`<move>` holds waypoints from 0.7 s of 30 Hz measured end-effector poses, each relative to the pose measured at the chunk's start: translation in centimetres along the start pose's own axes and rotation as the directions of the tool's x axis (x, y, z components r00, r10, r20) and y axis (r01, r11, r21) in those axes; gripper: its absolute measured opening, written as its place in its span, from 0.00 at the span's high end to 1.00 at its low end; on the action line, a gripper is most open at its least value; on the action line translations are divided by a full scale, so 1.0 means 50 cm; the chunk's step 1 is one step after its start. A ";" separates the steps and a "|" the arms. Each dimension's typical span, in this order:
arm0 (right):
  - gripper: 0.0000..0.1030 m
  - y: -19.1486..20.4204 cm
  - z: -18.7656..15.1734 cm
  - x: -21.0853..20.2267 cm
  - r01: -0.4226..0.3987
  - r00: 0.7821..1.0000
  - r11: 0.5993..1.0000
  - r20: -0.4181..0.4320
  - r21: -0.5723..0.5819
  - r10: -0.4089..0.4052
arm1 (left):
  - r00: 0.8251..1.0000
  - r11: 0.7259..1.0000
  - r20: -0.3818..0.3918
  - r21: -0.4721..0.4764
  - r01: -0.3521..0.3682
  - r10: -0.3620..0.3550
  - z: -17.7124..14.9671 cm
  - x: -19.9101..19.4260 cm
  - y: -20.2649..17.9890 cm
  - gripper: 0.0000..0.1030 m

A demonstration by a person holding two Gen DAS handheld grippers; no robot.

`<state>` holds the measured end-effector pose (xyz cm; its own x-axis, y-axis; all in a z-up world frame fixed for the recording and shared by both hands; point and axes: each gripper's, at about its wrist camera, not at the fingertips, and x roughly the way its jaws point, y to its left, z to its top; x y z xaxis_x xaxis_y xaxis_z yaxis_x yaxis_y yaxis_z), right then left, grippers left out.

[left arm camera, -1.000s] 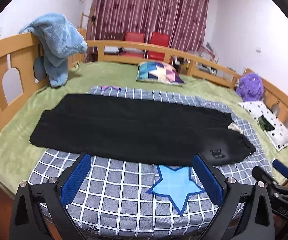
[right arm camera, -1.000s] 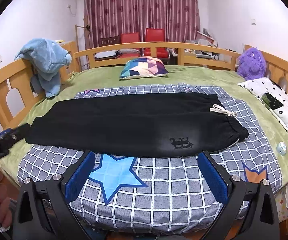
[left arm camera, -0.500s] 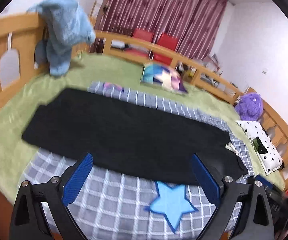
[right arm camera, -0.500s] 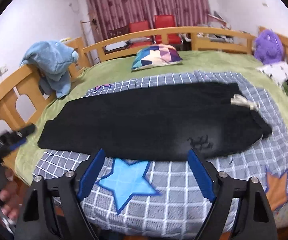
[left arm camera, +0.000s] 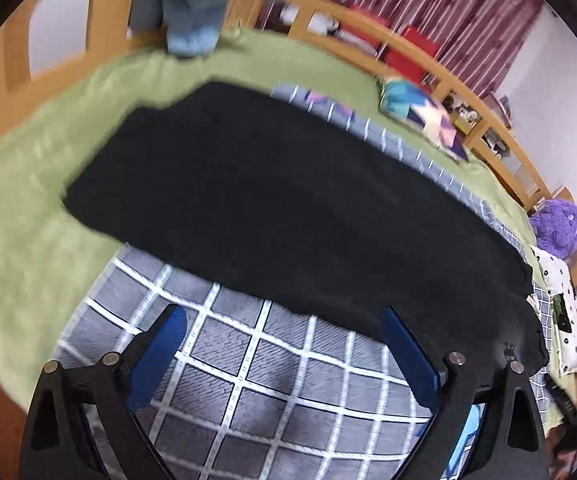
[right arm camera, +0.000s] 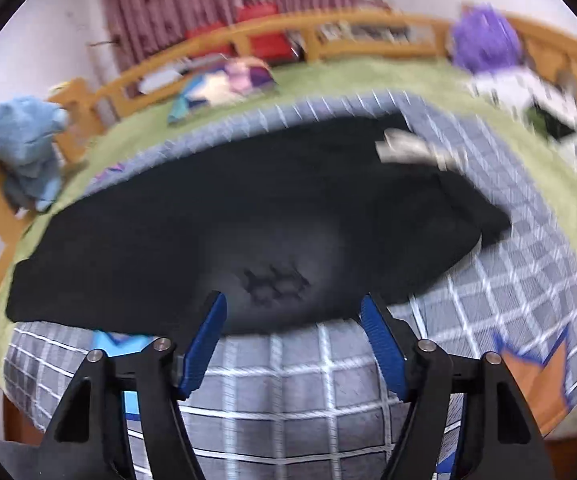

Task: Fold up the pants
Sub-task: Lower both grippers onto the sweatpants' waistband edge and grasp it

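Black pants [left arm camera: 288, 208] lie flat across the bed, folded lengthwise, leg ends to the left and waistband to the right. In the right wrist view the pants [right arm camera: 216, 216] show a dark logo and a white drawstring [right arm camera: 412, 150] near the waistband. My left gripper [left arm camera: 284, 324] is open and empty, just above the pants' near edge toward the leg end. My right gripper [right arm camera: 292, 304] is open and empty, its blue fingertips [right arm camera: 372, 320] at the near edge below the logo.
A grey checked blanket [left arm camera: 248, 368] with blue stars covers a green sheet [left arm camera: 20, 216]. A wooden rail [left arm camera: 4, 60] rings the bed, with a blue garment [left arm camera: 204, 4] hanging on it. A colourful cushion [left arm camera: 428, 116], a purple plush [left arm camera: 556, 228] and a spotted pillow [left arm camera: 560, 308] lie on the far side.
Both grippers have moved forward and down toward the pants' near edge. The right jaws have narrowed somewhat. The pants have not moved.
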<state>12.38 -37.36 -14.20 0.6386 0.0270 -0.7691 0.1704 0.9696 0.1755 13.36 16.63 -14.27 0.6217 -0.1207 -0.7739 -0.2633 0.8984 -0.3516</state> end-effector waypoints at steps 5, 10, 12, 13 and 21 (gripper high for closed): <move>0.33 -0.059 -0.035 0.074 0.031 0.999 0.998 -0.045 0.063 -0.028 | 0.999 0.999 -0.026 -0.032 0.024 -0.025 -0.008 0.084 0.030 0.12; 0.33 -0.111 -0.042 0.091 -0.005 1.000 0.981 0.021 0.195 0.001 | 0.999 0.997 0.007 -0.076 0.032 -0.031 -0.005 0.123 0.069 0.19; 0.33 -0.127 -0.034 0.098 -0.037 0.999 0.970 0.043 0.241 0.028 | 1.000 0.998 0.022 -0.063 0.021 -0.020 0.000 0.123 0.072 0.22; 0.33 -0.132 -0.027 0.104 -0.050 0.998 0.965 0.041 0.256 0.041 | 1.000 0.998 0.023 -0.056 0.005 -0.004 0.002 0.128 0.071 0.24; 0.69 -0.111 0.033 0.155 -0.008 1.000 0.969 -0.001 0.248 0.009 | 0.993 0.991 0.017 -0.060 -0.119 0.120 0.045 0.149 0.056 0.85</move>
<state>17.59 -42.91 -20.11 0.6390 0.0357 -0.7684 0.3464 0.8786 0.3288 18.89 19.21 -19.85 0.5977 -0.0047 -0.8017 -0.3793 0.8793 -0.2880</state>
